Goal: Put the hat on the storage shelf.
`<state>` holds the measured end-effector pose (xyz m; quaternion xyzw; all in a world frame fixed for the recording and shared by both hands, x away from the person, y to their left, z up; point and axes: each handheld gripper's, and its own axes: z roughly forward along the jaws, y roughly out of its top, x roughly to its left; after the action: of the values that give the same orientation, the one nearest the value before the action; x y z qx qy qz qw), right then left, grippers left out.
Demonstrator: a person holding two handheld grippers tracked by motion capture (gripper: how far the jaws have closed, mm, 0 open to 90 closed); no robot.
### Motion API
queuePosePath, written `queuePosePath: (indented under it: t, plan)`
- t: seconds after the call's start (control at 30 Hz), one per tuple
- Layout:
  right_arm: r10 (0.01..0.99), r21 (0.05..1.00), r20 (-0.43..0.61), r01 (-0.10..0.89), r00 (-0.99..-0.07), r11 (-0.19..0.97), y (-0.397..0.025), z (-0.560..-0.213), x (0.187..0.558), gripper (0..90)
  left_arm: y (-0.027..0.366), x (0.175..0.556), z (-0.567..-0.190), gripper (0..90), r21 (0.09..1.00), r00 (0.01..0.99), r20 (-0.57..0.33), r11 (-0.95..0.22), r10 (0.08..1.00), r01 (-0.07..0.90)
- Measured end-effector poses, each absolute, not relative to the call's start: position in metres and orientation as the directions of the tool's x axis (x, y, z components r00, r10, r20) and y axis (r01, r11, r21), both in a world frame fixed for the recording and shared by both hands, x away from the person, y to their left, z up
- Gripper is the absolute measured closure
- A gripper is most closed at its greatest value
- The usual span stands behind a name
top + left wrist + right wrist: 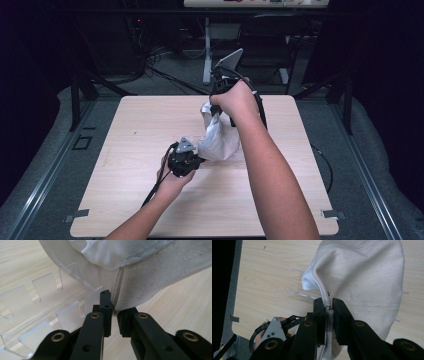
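An off-white canvas cloth [220,140] hangs over the middle of the wooden table [135,130]. My right gripper [215,107] holds it up by a seamed upper edge; in the right gripper view the jaws [327,303] are shut on that seam and the cloth [367,277] drapes away below. My left gripper [200,159] sits low at the cloth's lower left. In the left gripper view its jaws [113,312] pinch the bottom corner of the cloth [150,277], where a seam runs down. A clear acrylic slotted rack [45,290] lies on the table under the cloth.
The person's forearms come in from the bottom edge, the right one crossing over the table's right half. Bare tabletop lies to the left and front. Beyond the far edge stand a dark chair [270,30] and a white table leg [206,55].
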<state>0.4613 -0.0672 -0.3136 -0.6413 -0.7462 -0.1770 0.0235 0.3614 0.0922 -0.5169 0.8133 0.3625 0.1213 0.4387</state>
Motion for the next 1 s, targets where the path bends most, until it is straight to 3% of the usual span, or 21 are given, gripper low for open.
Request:
queuePosePath:
  t: [0.07, 0.37, 0.67, 0.8, 1.0]
  plan:
    - [0.949, 0.238, 0.261, 0.965, -0.177, 0.115, -0.067, -0.315, 0.461, 81.6, 0.093, 0.357, -0.515, 71.7, 0.815, 0.701, -0.11, -0.34, 0.704, 0.47]
    - [0.949, 0.228, 0.261, 0.966, -0.179, 0.12, -0.07, -0.316, 0.459, 81.1, 0.126, 0.321, -0.507, 56.5, 0.857, 0.703, -0.096, -0.301, 0.705, 0.418]
    - [0.952, 0.23, 0.254, 0.967, -0.17, 0.111, -0.075, -0.317, 0.459, 80.8, 0.192, 0.312, -0.525, 52.3, 0.862, 0.628, -0.081, -0.262, 0.774, 0.434]
    - [0.953, 0.229, 0.258, 0.968, -0.161, 0.101, -0.079, -0.32, 0.46, 80.7, 0.207, 0.32, -0.532, 51.8, 0.858, 0.581, -0.115, -0.215, 0.806, 0.467]
    - [0.948, 0.232, 0.276, 0.968, -0.161, 0.097, -0.088, -0.324, 0.459, 80.3, 0.205, 0.321, -0.538, 49.1, 0.846, 0.572, -0.089, -0.241, 0.815, 0.475]
